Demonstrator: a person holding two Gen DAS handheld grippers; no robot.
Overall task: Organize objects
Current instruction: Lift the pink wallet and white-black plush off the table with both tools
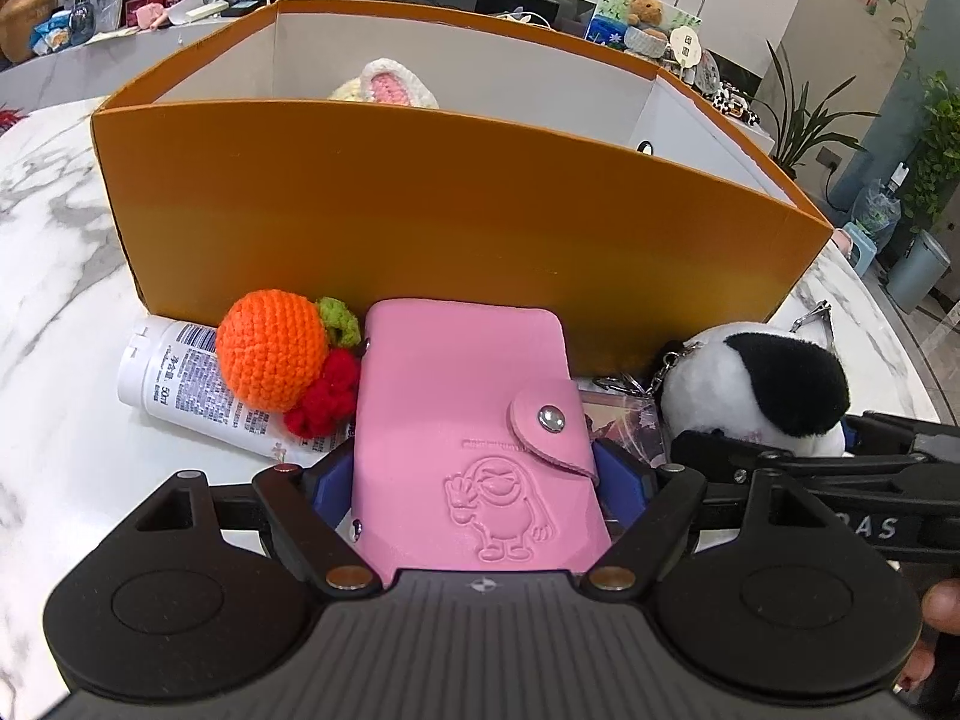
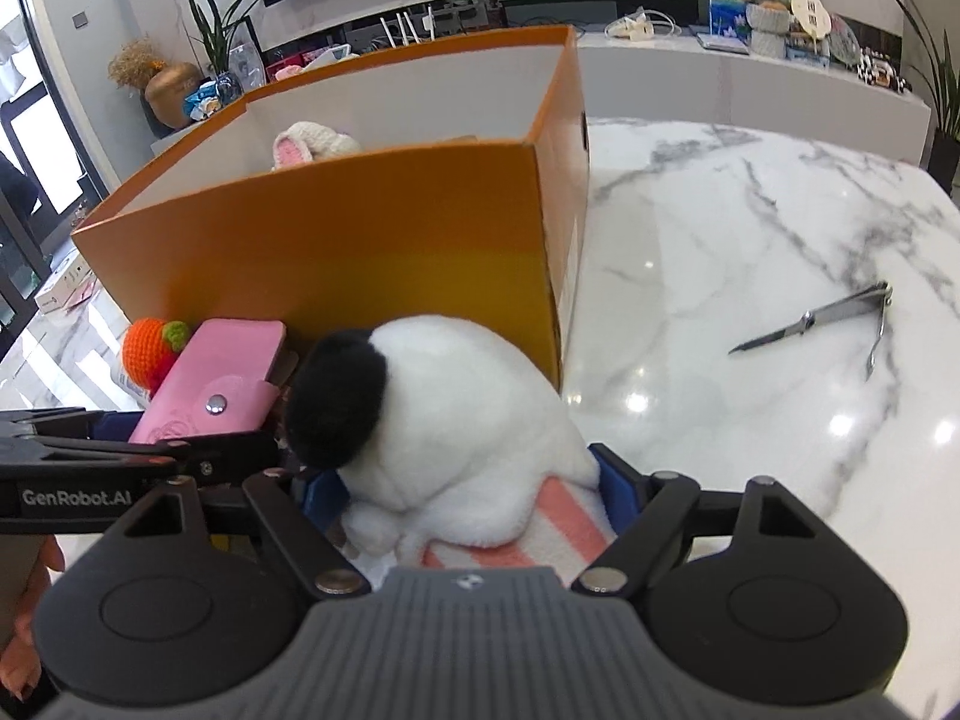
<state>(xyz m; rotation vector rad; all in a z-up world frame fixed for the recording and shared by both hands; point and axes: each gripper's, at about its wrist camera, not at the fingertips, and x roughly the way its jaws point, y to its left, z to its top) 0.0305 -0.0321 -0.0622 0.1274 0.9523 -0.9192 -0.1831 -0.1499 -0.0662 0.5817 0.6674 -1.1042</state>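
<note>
A pink snap wallet [image 1: 456,396] with an embossed cartoon figure lies against the orange box [image 1: 420,210]. My left gripper [image 1: 474,468] is shut on it, a blue pad tight on each side. Right of it sits a white plush toy with a black ear [image 2: 456,408] on a pink-striped cloth. My right gripper [image 2: 471,480] is shut on the plush, whose fur fills the gap between the blue pads. The plush [image 1: 762,384] also shows in the left wrist view, and the wallet [image 2: 222,378] in the right wrist view.
A crochet orange [image 1: 270,348], red crochet berries [image 1: 327,396] and a white tube [image 1: 174,378] lie left of the wallet. A crochet bunny [image 2: 300,147] sits inside the box. Nail clippers [image 2: 840,318] lie on the marble table [image 2: 720,210] to the right. A sideboard stands behind.
</note>
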